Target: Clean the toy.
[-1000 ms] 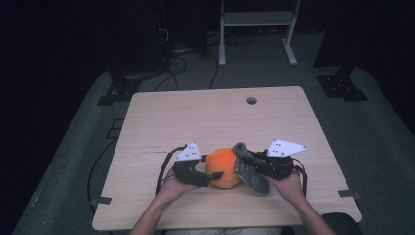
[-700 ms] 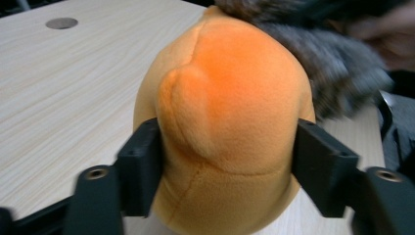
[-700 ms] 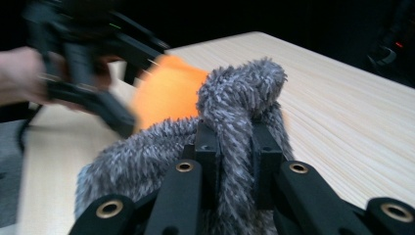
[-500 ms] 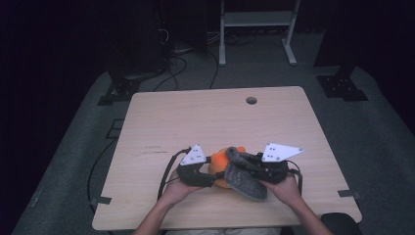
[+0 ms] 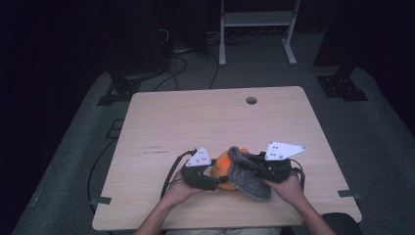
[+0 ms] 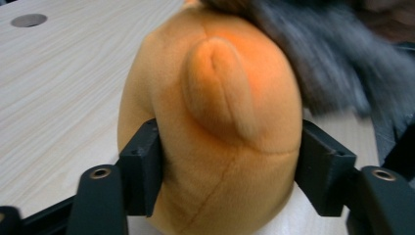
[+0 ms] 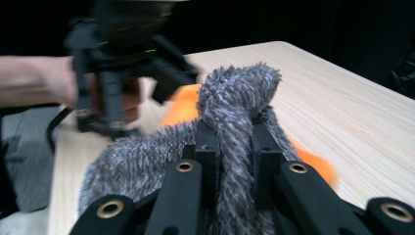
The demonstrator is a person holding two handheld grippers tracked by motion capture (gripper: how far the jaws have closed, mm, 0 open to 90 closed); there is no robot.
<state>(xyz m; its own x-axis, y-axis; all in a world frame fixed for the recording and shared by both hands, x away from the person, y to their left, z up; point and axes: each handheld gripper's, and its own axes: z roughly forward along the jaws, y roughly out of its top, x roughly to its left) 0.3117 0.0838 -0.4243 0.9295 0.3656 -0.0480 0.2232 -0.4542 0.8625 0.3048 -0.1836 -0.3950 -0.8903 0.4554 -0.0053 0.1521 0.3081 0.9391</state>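
Note:
An orange plush toy (image 5: 221, 170) sits near the table's front edge between both hands. My left gripper (image 5: 217, 182) comes at it from the left and is shut on it. In the left gripper view the pads (image 6: 143, 169) squeeze the plush toy (image 6: 215, 122) on both sides. Those jaws closed onto the toy and have just eased open slightly, with the toy still pinched between them. A grey fuzzy fabric piece (image 5: 248, 178) drapes over the toy's right side. My right gripper (image 7: 235, 147) is shut on a bunched fold of that fabric (image 7: 240, 93).
The light wooden table (image 5: 195, 122) has a round cable hole (image 5: 251, 100) near its far edge. Beyond the table stand a white metal frame (image 5: 254, 22) and cables on the dark floor. Both forearms enter from the front edge.
The grey fabric has been drawn left and up over the orange toy. The left jaws have closed in on the toy's sides. Both hands stayed in roughly the same place.

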